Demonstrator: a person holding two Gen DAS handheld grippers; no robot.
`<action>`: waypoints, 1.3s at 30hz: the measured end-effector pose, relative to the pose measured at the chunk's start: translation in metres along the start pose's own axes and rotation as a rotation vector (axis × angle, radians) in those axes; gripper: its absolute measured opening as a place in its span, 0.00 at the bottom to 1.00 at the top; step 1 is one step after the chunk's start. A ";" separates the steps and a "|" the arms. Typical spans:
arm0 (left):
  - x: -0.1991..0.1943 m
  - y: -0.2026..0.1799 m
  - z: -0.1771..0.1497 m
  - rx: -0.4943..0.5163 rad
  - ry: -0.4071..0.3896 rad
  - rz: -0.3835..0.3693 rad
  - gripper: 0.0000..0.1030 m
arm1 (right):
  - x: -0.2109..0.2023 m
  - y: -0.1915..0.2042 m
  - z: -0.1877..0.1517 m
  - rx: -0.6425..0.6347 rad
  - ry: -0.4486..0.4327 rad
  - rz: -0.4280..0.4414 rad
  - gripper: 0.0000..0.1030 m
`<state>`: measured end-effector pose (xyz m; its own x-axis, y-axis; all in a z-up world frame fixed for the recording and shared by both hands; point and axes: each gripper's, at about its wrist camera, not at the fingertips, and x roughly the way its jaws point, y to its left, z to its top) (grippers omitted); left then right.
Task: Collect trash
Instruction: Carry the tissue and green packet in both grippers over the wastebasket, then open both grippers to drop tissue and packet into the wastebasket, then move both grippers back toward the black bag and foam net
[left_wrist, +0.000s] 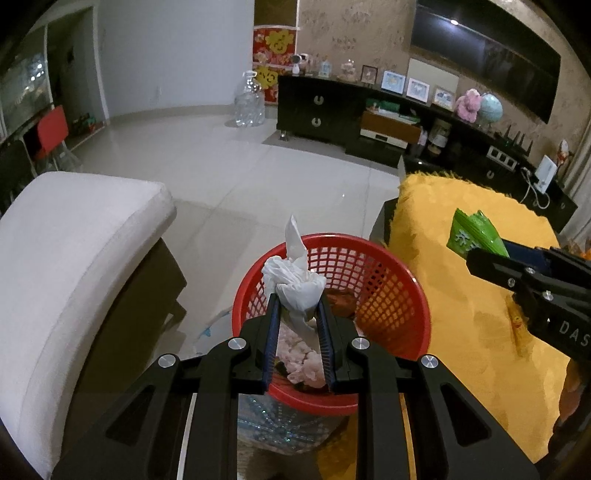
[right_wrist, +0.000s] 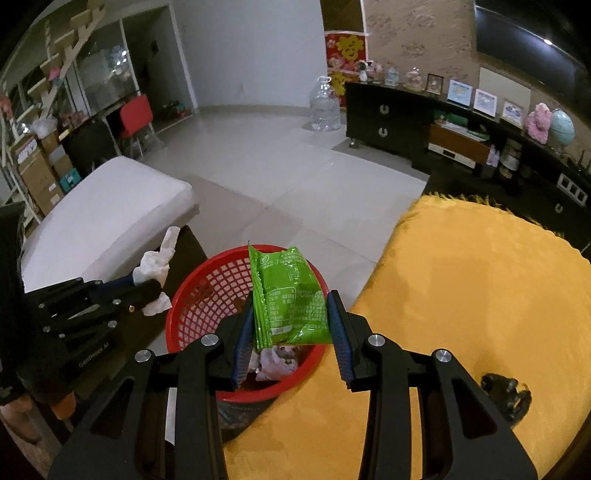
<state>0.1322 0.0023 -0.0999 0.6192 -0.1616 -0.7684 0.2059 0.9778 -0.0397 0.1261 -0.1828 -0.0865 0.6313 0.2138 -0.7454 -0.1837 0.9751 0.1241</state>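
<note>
Beside the yellow cloth (right_wrist: 480, 295), over the red mesh basket (left_wrist: 388, 284): our left gripper (left_wrist: 297, 306) pinches crumpled tissue (left_wrist: 295, 284), right gripper (right_wrist: 291, 306) clamps a green wrapper (right_wrist: 291, 295); we should centre both toward twelve o'clock before releasing.

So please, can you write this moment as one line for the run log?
left hand-held gripper: holds white tissue over red basket | right hand-held gripper: holds green wrapper over basket | nothing released yet

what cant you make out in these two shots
- Basket bottom: left wrist view, hidden by the tissue in the left gripper and the trash inside.
- Green wrapper print: right wrist view, too small to read; right gripper holds it.
- Dark object on the yellow cloth: too dim to identify.
</note>
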 end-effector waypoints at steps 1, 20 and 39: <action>0.004 0.001 0.000 0.000 0.007 0.002 0.19 | 0.003 0.001 0.001 0.001 0.007 0.003 0.36; 0.032 0.005 -0.003 -0.003 0.077 -0.025 0.37 | 0.041 0.004 0.006 0.026 0.075 0.057 0.56; -0.007 -0.001 -0.010 -0.009 0.002 -0.036 0.67 | -0.051 -0.060 -0.058 0.117 -0.063 -0.131 0.66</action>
<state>0.1196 0.0035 -0.1010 0.6099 -0.1961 -0.7679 0.2213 0.9725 -0.0727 0.0612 -0.2555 -0.0940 0.6904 0.0843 -0.7185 -0.0107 0.9943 0.1064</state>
